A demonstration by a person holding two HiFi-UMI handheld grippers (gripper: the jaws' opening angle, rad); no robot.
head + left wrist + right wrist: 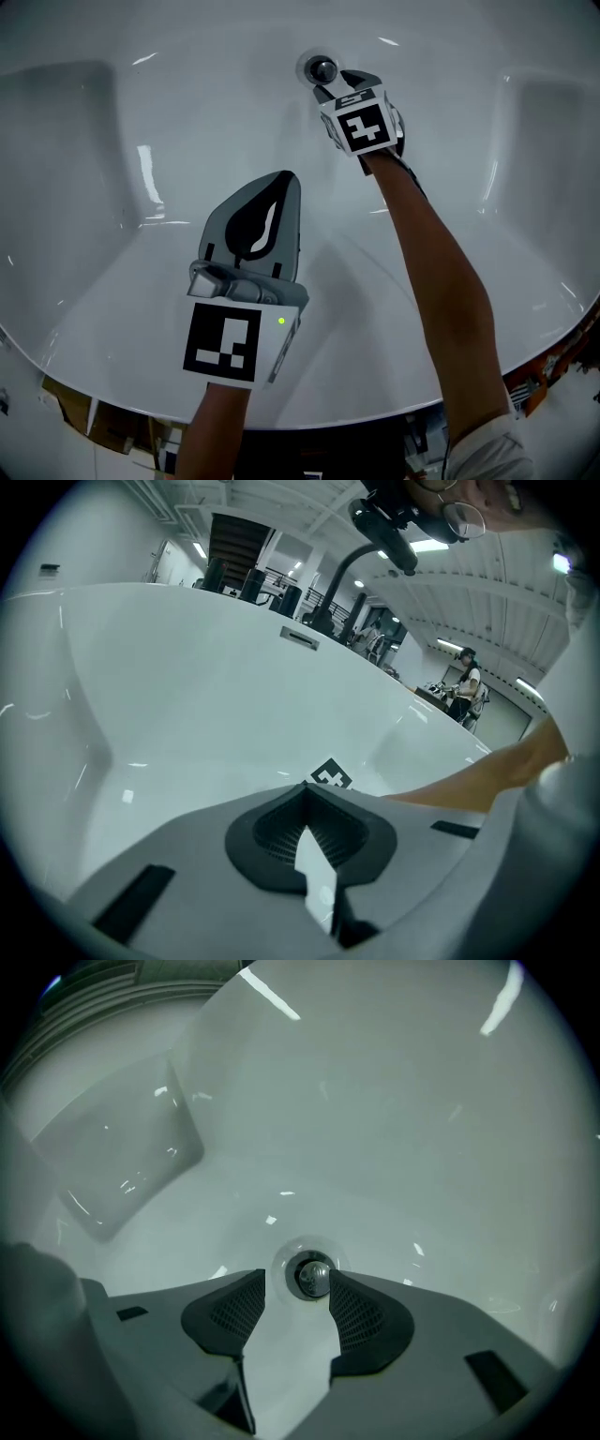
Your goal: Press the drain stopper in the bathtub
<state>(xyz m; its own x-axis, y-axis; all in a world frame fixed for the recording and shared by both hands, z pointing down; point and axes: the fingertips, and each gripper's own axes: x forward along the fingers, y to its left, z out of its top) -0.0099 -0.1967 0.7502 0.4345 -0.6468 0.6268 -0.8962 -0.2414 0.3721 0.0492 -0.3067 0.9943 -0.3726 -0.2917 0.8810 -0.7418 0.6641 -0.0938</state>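
Grey left gripper [285, 178]: clenched, empty, over the floor of the glossy white bathtub [112, 187]. Grey right gripper [345, 82]: jaws spread, empty, just beside the round chrome drain stopper [321, 67] in the bathtub floor. Step: approach. Next: align a jaw tip over the stopper and press straight down.

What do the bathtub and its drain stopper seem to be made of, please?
Bathtub: it looks like glossy white acrylic or enamel. Sharp light streaks reflect off its smooth, seamless surface, but the look does not settle which of the two it is.
Drain stopper: probably polished, chromed metal. Its rounded top is dark and mirror-like, with bright glints.
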